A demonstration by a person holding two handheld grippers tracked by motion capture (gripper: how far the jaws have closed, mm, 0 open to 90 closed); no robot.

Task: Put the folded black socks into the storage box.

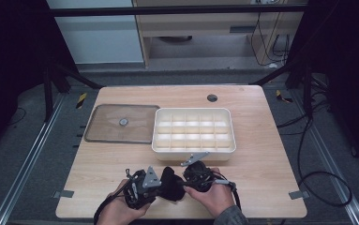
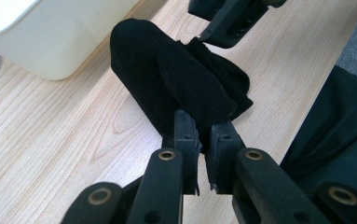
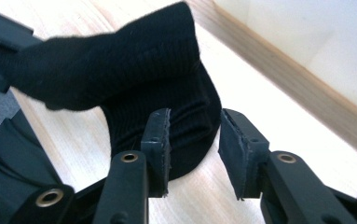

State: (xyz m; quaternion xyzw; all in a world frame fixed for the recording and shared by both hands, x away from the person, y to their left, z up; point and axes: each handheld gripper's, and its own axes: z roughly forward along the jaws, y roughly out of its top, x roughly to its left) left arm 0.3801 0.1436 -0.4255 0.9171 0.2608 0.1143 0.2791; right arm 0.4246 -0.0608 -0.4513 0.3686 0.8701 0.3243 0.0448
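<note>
Left gripper view showed the left gripper pinching a black sock near the table's front edge, while the right gripper stood open, probably about to grip it for folding toward the divided tray.

A white divided box sits at the centre of the wooden table, its compartments showing pale. Just left of it lies a clear flat lid with a round knob; a dark round hole sits near the table's upper edge.
</note>
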